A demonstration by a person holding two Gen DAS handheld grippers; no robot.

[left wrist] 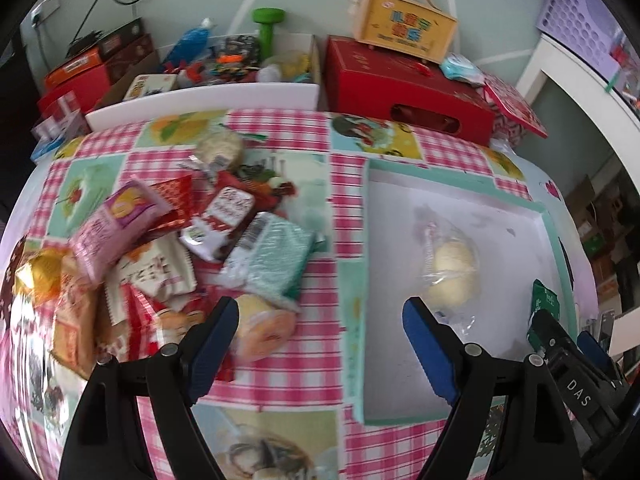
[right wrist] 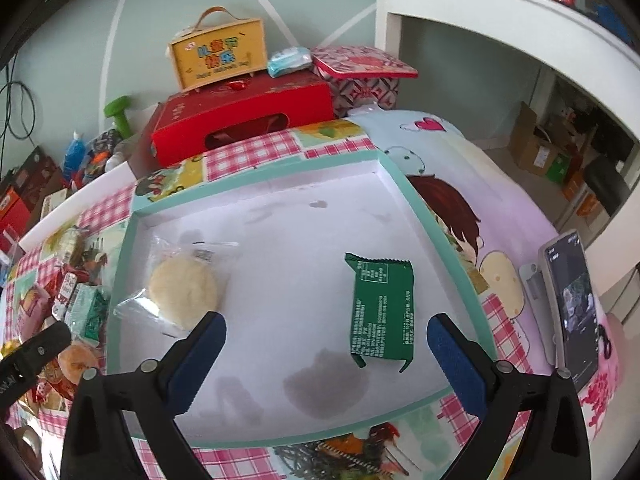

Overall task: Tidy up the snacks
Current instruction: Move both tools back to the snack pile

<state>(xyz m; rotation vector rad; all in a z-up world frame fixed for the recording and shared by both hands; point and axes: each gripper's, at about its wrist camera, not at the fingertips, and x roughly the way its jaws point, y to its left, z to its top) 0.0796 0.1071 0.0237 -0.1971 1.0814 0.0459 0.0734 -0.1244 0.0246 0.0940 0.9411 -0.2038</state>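
A shallow white tray with a teal rim [left wrist: 353, 300] [right wrist: 120, 280] lies on the checked tablecloth. In it are a pale round cake in clear wrap [left wrist: 452, 268] [right wrist: 184, 288] and a green packet [left wrist: 544, 300] [right wrist: 382, 308]. A heap of several wrapped snacks [left wrist: 180, 240] [right wrist: 76, 308] lies left of the tray. My left gripper [left wrist: 320, 316] is open and holds nothing, straddling the tray's left rim between heap and cake. My right gripper [right wrist: 326, 324] [left wrist: 568, 332] is open over the tray's near part, with the green packet just beyond its right finger.
A red box [left wrist: 404, 88] carrying a yellow handled box [left wrist: 404, 24] stands at the table's back. Left of it is a white bin [left wrist: 208, 96] full of clutter. A phone on a stand [right wrist: 572, 304] stands right of the tray, near the table's edge.
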